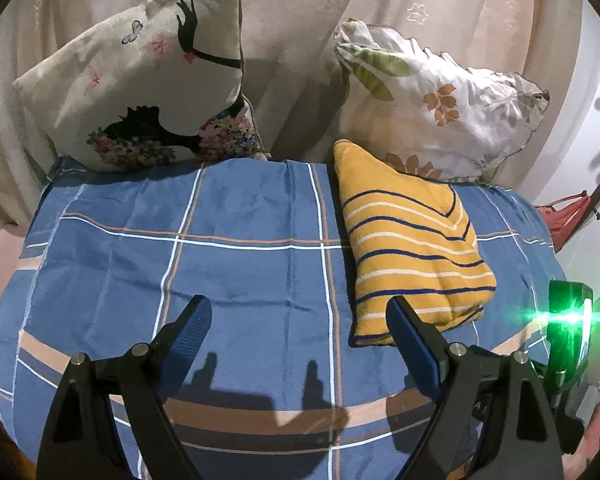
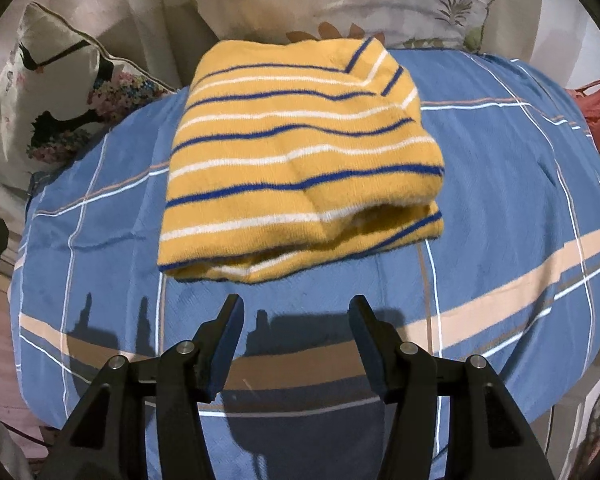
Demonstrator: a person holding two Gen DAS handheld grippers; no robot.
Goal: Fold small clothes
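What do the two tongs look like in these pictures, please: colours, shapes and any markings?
Both the left tongs and the right tongs have black plastic arms that taper towards the tips, with round silver pivot pins. The fingers carry dark blue pads with a ribbed texture. In the left wrist view, a black block with a bright green light shows at the right.

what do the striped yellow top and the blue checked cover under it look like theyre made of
Striped yellow top: looks like a soft knit, perhaps fleece or brushed cotton; matte, with a fuzzy nap and thick, rounded fold edges. Blue checked cover: looks like thin woven fabric, likely cotton or a blend; matte, flat, with a fine texture and sharp shallow creases. The exact fibre cannot be told from the look alone.
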